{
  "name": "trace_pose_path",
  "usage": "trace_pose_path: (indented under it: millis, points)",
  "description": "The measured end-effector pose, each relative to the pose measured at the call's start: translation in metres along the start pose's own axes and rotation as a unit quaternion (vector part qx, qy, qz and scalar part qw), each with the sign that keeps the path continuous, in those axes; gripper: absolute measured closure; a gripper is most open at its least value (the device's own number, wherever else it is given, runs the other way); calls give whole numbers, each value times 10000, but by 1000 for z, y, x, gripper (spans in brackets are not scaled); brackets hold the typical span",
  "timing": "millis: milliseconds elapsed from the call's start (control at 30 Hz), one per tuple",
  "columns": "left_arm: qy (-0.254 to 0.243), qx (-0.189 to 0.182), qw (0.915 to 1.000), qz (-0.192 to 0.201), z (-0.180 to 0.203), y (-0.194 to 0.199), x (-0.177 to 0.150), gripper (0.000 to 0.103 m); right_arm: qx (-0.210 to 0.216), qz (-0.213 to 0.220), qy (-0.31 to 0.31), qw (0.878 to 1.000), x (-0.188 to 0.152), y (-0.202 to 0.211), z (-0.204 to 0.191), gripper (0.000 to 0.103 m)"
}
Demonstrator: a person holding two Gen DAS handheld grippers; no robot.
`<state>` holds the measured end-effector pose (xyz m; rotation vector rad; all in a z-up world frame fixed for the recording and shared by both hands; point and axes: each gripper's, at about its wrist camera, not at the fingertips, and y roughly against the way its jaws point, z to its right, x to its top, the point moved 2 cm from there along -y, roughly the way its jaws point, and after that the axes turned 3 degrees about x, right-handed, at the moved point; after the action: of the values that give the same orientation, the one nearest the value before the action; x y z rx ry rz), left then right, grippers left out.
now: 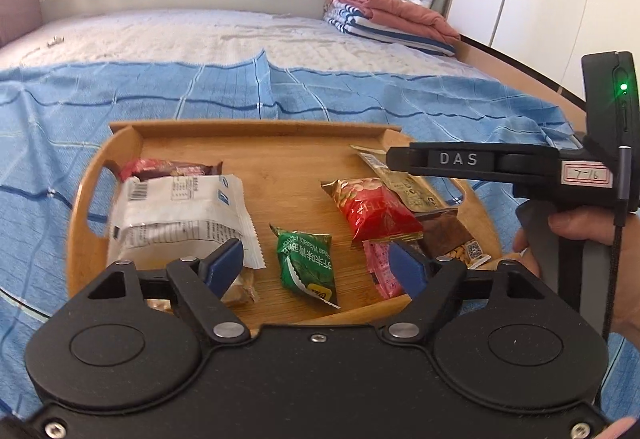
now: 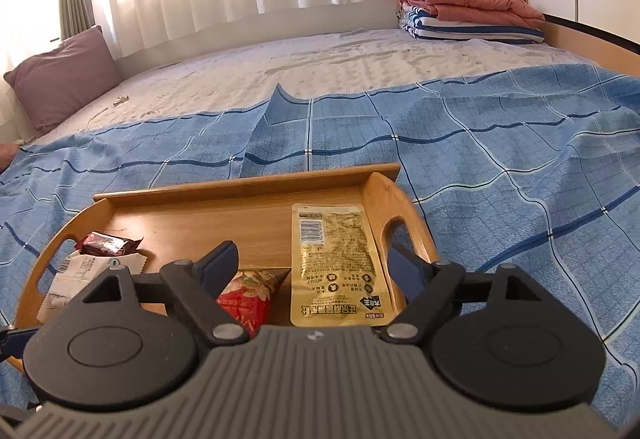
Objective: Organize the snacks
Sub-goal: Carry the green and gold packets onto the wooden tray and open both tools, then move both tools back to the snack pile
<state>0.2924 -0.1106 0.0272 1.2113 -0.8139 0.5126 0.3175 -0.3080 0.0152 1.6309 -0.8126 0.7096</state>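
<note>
A wooden tray (image 1: 256, 137) lies on a blue checked sheet and holds several snack packets. In the left wrist view my left gripper (image 1: 318, 269) is open and empty, low over the tray's near edge, with a green wasabi-pea packet (image 1: 306, 265) between its fingers. A white packet (image 1: 180, 215) and a dark red bar (image 1: 168, 168) lie left; a red nut packet (image 1: 376, 211) lies right. My right gripper (image 2: 316, 269) is open and empty over the tray's right part (image 2: 240, 185), with a gold packet (image 2: 334, 263) lying between its fingers and the red packet (image 2: 248, 299) beside it.
The tray sits on a bed with a blue sheet (image 2: 500, 159) over a white mattress pad (image 1: 200, 35). Folded blankets (image 1: 392, 15) are stacked at the far right, a purple pillow (image 2: 64, 75) at the far left. Curtains hang behind. The right gripper's body (image 1: 520, 167) reaches over the tray's right side.
</note>
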Motion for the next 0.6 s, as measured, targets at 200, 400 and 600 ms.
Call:
trace_pose_path:
  millis: [200,400,600]
  points:
    - [-51,46,10000,58,-4,29,-6,21,88,94,-11,9999,-7,34,-10,13]
    - [-126,99,9998,131,-8,60,-22,19,221,138,31,9997,-24,71,-26,12]
    - [-210,123,9995,177,-16,94,-44,17,443,58,286,9986,-50,103,-46,11]
